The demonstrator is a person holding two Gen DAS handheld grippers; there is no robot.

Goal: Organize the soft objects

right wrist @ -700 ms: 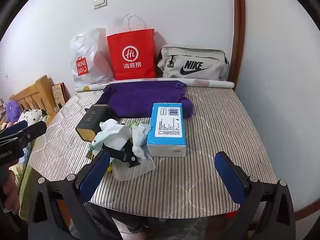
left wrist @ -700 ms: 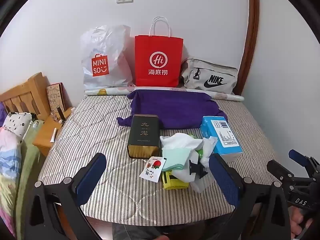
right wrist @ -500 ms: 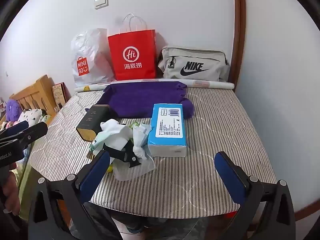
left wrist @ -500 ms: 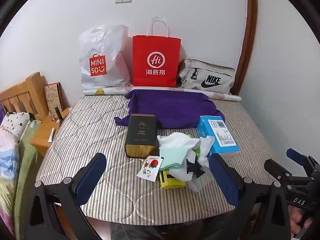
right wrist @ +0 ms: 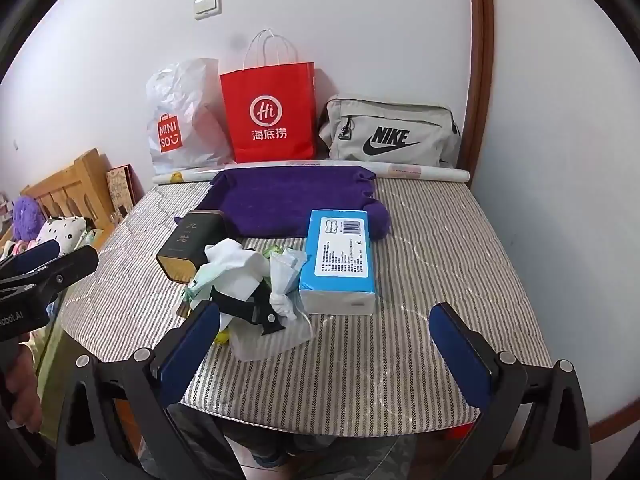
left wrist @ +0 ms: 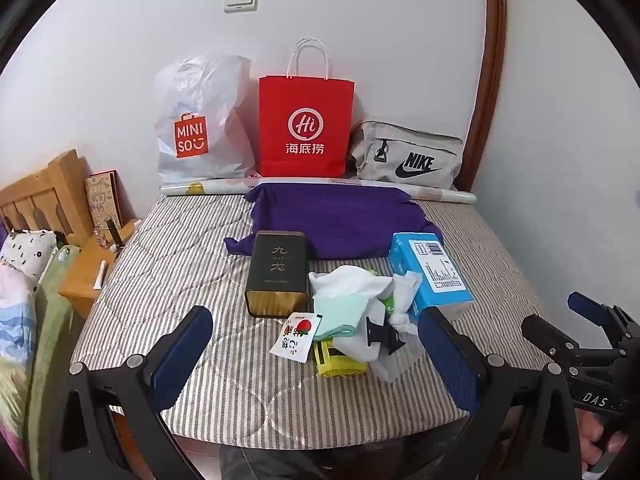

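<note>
Both grippers hang over the near edge of a striped mattress (left wrist: 168,264), angled down, fingers spread wide and empty. The left gripper (left wrist: 320,356) frames a heap of soft things (left wrist: 352,300): white cloth, a mint-green cloth, crumpled plastic and a black clip (left wrist: 382,334) lying on top. Its view alone shows a small strawberry-printed sachet (left wrist: 296,336) and a yellow item (left wrist: 338,362) at the heap's near side, the latter too covered to identify.

The right gripper (right wrist: 324,344) looks from further right, where the heap (right wrist: 240,276) sits by its left finger and the blue tissue pack (right wrist: 340,260) lies plainly in front, touching the heap. Only here does a purple plush (right wrist: 26,216) show by the wooden headboard (right wrist: 68,188).

A dark tin (left wrist: 278,276) lies left of the heap, a purple towel (left wrist: 340,220) behind it. A Miniso bag (left wrist: 200,124), red paper bag (left wrist: 306,128) and Nike pouch (left wrist: 408,156) line the wall.
</note>
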